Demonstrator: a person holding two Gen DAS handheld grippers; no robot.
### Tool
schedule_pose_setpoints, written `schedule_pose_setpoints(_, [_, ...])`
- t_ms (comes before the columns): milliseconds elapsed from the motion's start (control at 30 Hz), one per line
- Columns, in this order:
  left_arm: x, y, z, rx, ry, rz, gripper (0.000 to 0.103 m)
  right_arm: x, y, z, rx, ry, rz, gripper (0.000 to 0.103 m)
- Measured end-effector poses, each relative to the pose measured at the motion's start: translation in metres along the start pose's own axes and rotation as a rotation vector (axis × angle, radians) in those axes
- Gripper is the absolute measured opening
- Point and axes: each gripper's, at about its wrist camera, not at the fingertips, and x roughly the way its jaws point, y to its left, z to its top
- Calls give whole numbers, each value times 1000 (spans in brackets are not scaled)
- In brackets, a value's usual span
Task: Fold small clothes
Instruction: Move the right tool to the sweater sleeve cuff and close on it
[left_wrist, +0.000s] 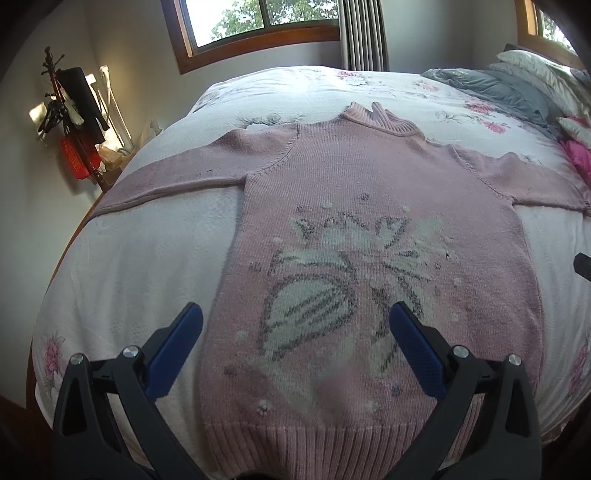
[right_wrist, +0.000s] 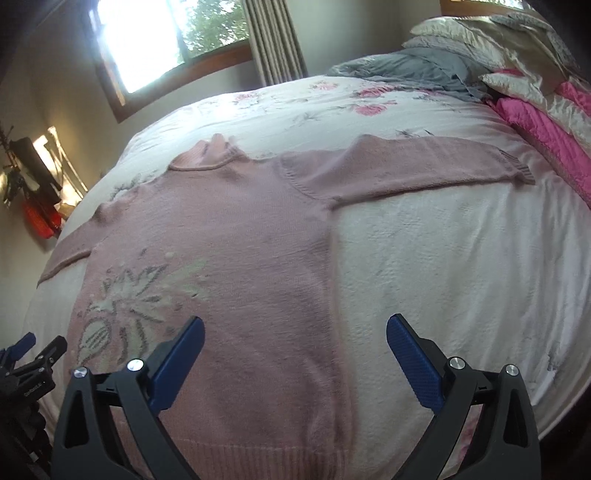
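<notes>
Left wrist view: pink knit sweater (left_wrist: 369, 206) lies flat, front up, on the floral bedspread (left_wrist: 140, 258), both sleeves spread out. Soft, limp, likely stretchy; judged best pinched at a sleeve cuff (right_wrist: 517, 171) or the ribbed hem (left_wrist: 332, 443). Left hand-held gripper (left_wrist: 295, 325) hovers above the hem, jaws wide apart, holding nothing. Right hand-held gripper (right_wrist: 295, 332) likewise spread wide and empty.

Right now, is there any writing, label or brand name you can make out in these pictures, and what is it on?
One small white print on the black left gripper seen at the lower left of the right wrist view: too small and blurred to read.
The red tag hanging by the wall: no legible text.
The pink sweater carries a knitted flower motif only, no words.
</notes>
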Motion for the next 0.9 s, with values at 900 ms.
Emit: schedule_pose_setpoints(900, [136, -193, 183, 11, 6, -205, 100, 174, -345, 197, 566, 172, -181, 76])
